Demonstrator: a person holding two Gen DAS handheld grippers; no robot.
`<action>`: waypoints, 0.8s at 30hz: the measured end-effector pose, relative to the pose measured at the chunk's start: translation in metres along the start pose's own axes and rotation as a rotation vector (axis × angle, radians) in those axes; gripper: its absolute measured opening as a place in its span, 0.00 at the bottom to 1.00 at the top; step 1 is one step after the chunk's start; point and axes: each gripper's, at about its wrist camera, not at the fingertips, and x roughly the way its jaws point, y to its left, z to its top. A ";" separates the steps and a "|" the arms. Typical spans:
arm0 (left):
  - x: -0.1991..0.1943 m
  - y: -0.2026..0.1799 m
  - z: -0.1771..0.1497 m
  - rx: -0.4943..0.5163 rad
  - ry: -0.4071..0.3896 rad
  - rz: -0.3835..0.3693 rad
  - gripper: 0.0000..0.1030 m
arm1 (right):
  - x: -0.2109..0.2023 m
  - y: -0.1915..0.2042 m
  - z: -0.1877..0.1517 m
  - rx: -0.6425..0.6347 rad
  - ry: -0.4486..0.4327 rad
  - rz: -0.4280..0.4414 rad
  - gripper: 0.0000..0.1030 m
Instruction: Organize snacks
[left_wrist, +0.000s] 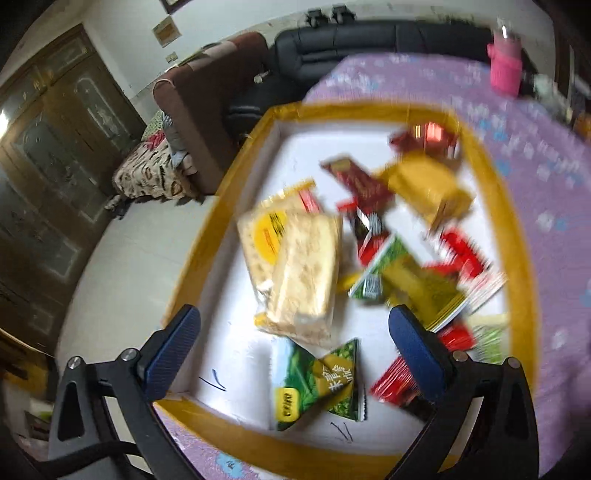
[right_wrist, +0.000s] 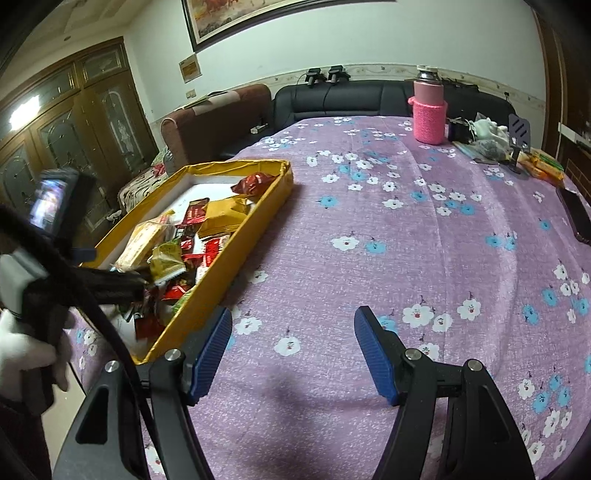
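The left gripper (left_wrist: 291, 339) hangs over the yellow tray (left_wrist: 229, 192), fingers spread wide and holding nothing, just above a cracker pack (left_wrist: 299, 266) and a green packet (left_wrist: 317, 384). The snacks lie heaped in the tray on the purple cloth (right_wrist: 406, 240). The right gripper (right_wrist: 291, 343) hovers over bare cloth beside the tray, fingers also spread and empty.

So the tray (right_wrist: 255, 218) sits on the table (right_wrist: 406, 240) toward its left edge, left of centre in the right wrist view. Snacks are piled inside: the cracker pack (left_wrist: 295, 269) mid-frame in the left wrist view, a triangular packet (left_wrist: 317, 384) below it, more wrappers to its right. Flask (right_wrist: 428, 110) sits far back, upper right; phone (right_wrist: 576, 218) at the right edge. Sofa (right_wrist: 351, 99) behind the table.
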 end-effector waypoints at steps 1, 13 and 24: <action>-0.004 0.005 0.005 -0.019 -0.012 -0.003 0.99 | 0.000 0.000 0.000 0.005 0.000 0.001 0.66; 0.050 -0.028 0.045 0.168 0.053 0.163 0.99 | -0.001 -0.014 0.005 0.053 -0.038 0.023 0.67; 0.023 -0.003 0.024 0.288 -0.031 0.448 0.99 | 0.000 -0.022 0.007 0.076 -0.049 0.053 0.67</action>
